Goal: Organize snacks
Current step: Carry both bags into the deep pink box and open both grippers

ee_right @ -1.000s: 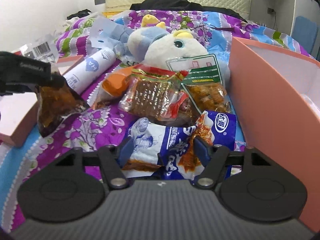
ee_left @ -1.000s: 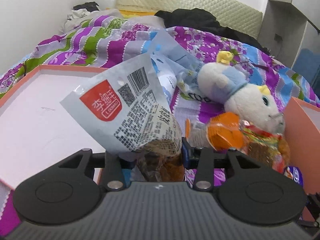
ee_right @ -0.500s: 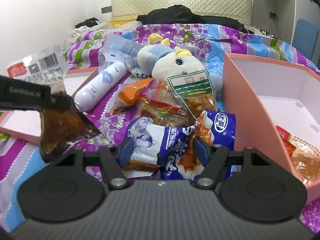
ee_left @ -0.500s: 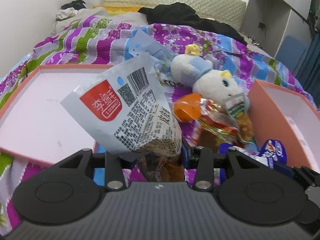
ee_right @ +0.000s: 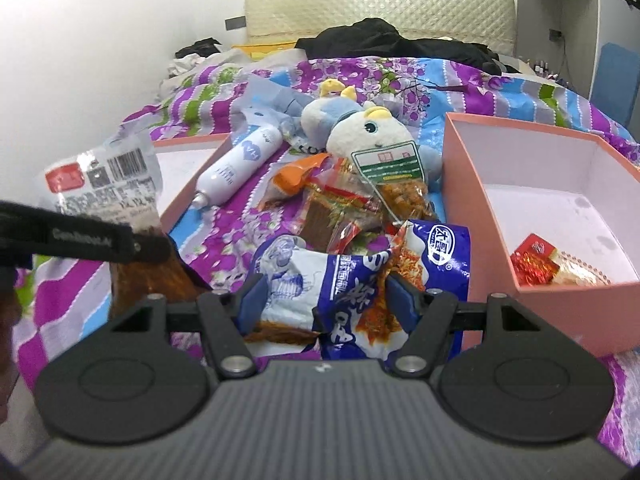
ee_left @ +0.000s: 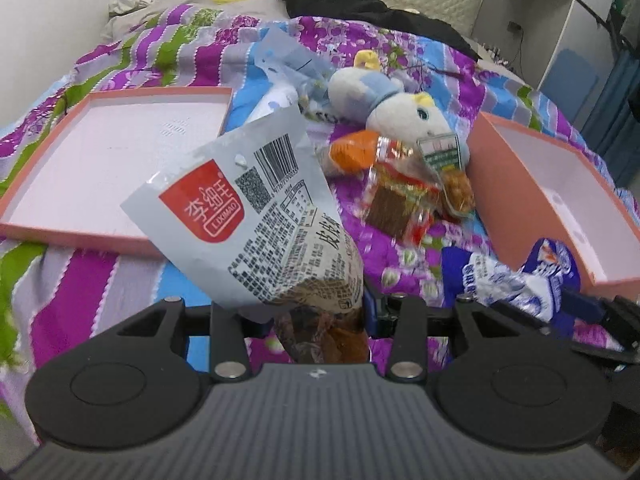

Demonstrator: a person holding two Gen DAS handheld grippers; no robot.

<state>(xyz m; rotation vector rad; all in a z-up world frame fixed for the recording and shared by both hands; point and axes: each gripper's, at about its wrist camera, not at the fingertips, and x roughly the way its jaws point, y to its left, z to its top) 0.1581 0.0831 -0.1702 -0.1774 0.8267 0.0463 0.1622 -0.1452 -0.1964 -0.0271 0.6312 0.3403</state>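
Blue-and-white crinkled plastic snack packet point(ee_right: 352, 280) sits nearest the lens in the right wrist view, pinched between the two blue-padded fingers point(ee_right: 251, 306) of the right hand-held gripper point(ee_right: 326, 306), which is closed on it and carries it above the bed, just beside the near wall of the deep pink cardboard box point(ee_right: 480, 216). Left hand-held gripper point(ee_left: 304, 312) is likewise closed, clamping the lower, clear end of a grey foil snack pouch with a red label and barcode point(ee_left: 256, 220); the pouch stands tilted up and to the left, raised off the bedding.

Progress, as a judgement: early. One red-and-clear wrapped snack point(ee_right: 548, 264) lies on the floor of the deep box; the shallow pink tray lid point(ee_left: 100, 160) on the left appears bare. Two packets are in hand and not yet placed.

Middle ground: a loose heap on the purple, blue and green patterned bedspread point(ee_left: 132, 56) remains unsorted, comprising an orange packet point(ee_right: 296, 172), a clear red-edged pack of brown squares point(ee_right: 336, 212) and a green-and-white labelled bag of fried pieces point(ee_right: 396, 176). Beside them lie a white cylindrical bottle point(ee_right: 236, 164) and a white plush toy with blue cap point(ee_right: 368, 128), neither a snack.

Far ground: black clothing point(ee_right: 392, 40) against a cream quilted headboard point(ee_right: 376, 4).
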